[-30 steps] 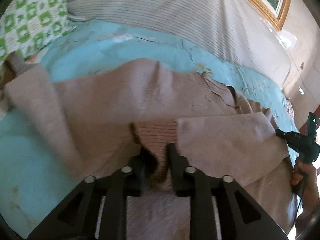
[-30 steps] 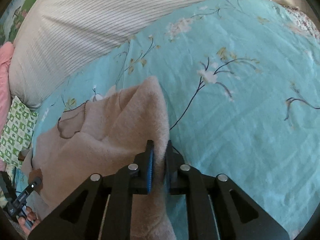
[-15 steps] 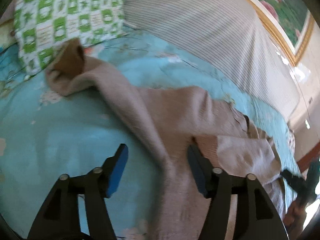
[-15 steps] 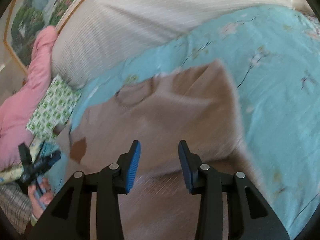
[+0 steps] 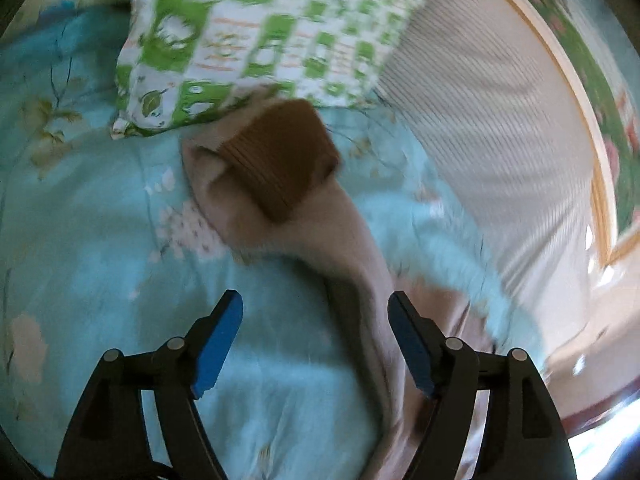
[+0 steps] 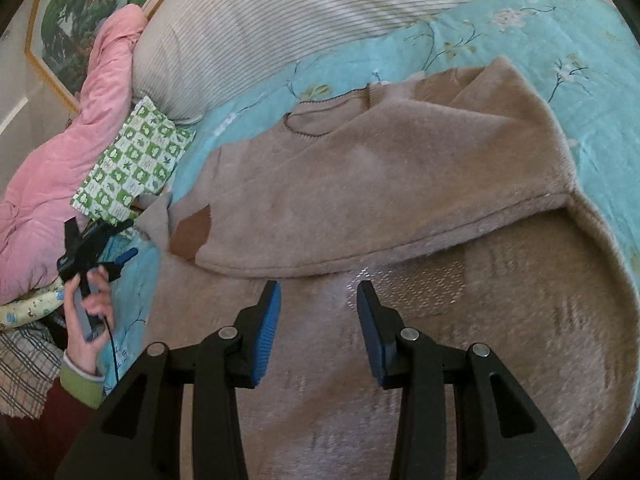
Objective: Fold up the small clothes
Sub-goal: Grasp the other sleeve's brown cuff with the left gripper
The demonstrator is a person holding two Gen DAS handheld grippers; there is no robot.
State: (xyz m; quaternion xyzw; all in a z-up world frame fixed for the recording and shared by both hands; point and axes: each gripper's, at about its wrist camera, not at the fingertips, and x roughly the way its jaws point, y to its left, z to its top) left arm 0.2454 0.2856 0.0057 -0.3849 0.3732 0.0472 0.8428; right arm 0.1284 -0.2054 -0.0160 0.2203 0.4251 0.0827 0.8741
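I have the left tool [image 5: 314, 332] spread wide with nothing between its blue pads; the sweater's left sleeve [image 5: 360, 272] runs up from 6 o'clock past the inside of the right-hand finger, and I cannot tell through the blur whether cloth and finger touch; the sleeve ends at 12 o'clock in a brown ribbed cuff [image 5: 280, 160], turned back on itself and lying against the lower edge of the green-and-white checked pillow [image 5: 264, 36]. My right tool [image 6: 318, 312] is also wide open and grips nothing; its fingers hover over the lower body of the beige sweater [image 6: 400, 184], which lies flat on the turquoise floral bedspread [image 6: 580, 40]; the other sleeve is folded across the chest, its brown cuff [image 6: 190, 236] at 9 o'clock of the garment, and the neckline sits at 12 o'clock. In the right wrist view my left hand [image 6: 90, 300] holds its tool at 9 o'clock, beside the pillow; a pink quilt [image 6: 60, 168] lies at 10 o'clock, and a striped cream headboard [image 6: 320, 12] runs along 12 o'clock under a framed picture [image 6: 80, 12].
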